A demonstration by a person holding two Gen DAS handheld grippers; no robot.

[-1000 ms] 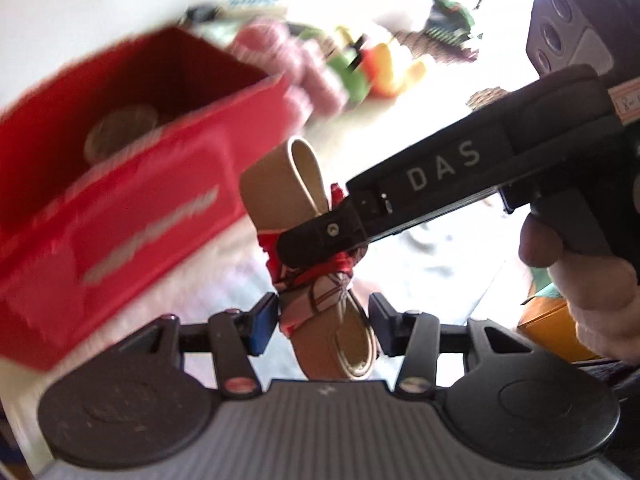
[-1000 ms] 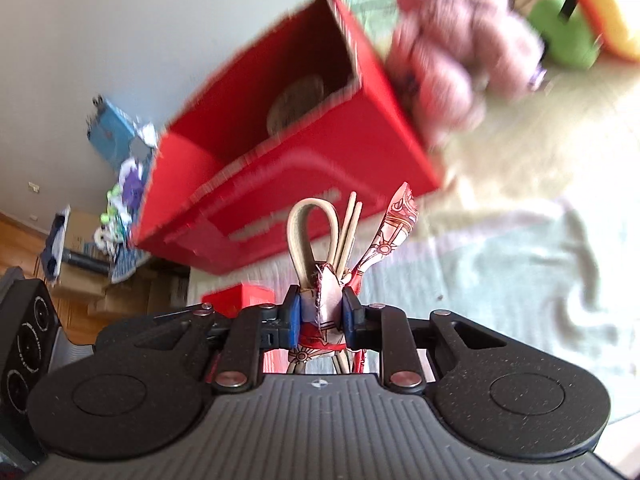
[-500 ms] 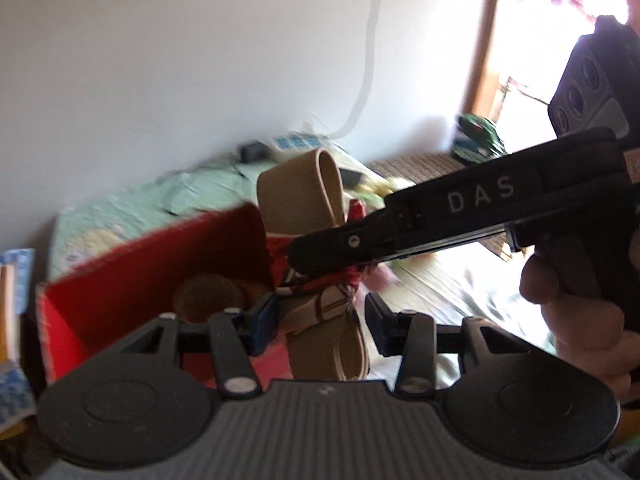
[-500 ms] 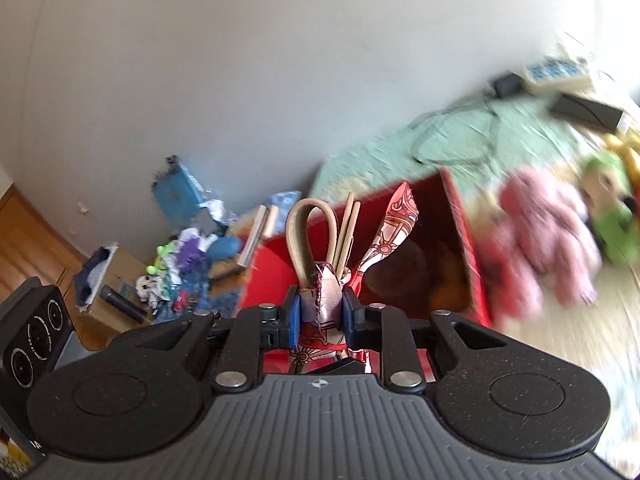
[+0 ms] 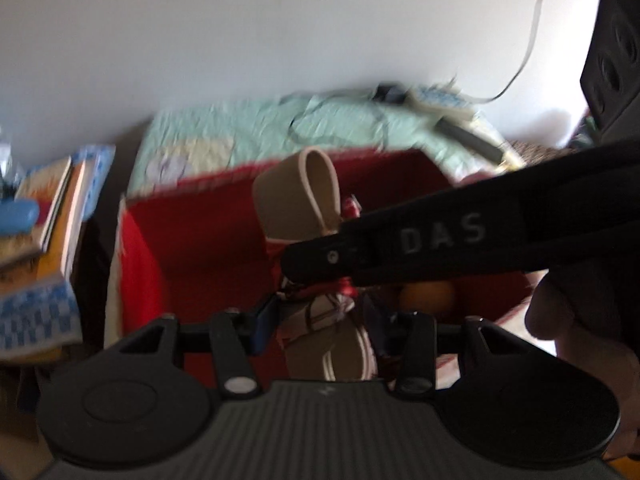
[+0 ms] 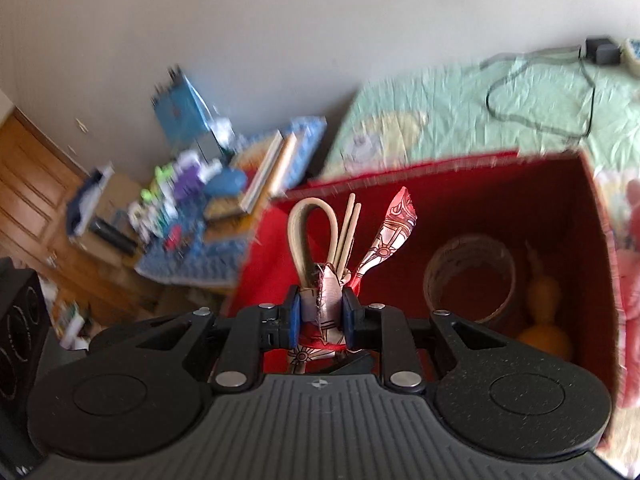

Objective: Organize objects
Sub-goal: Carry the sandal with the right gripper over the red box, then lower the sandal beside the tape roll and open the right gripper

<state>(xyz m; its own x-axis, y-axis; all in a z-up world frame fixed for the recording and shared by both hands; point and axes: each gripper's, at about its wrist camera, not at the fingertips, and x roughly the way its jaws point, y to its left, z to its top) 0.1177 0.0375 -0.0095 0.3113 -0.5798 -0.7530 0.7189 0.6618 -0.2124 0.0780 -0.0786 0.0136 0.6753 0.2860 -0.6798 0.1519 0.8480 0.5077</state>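
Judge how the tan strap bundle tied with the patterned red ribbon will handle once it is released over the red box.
The strap bundle looks light. Its loops stand up by themselves above the right gripper, so probably springy rather than limp. The ribbon tail sticks out stiffly, likely creased fabric. Dropped into the red box, it should flop onto its side, not roll.

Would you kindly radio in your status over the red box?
Right tongs shut on tied strap bundle. Left tongs straddle its lower end, grip unclear. Red box below, tape roll inside.
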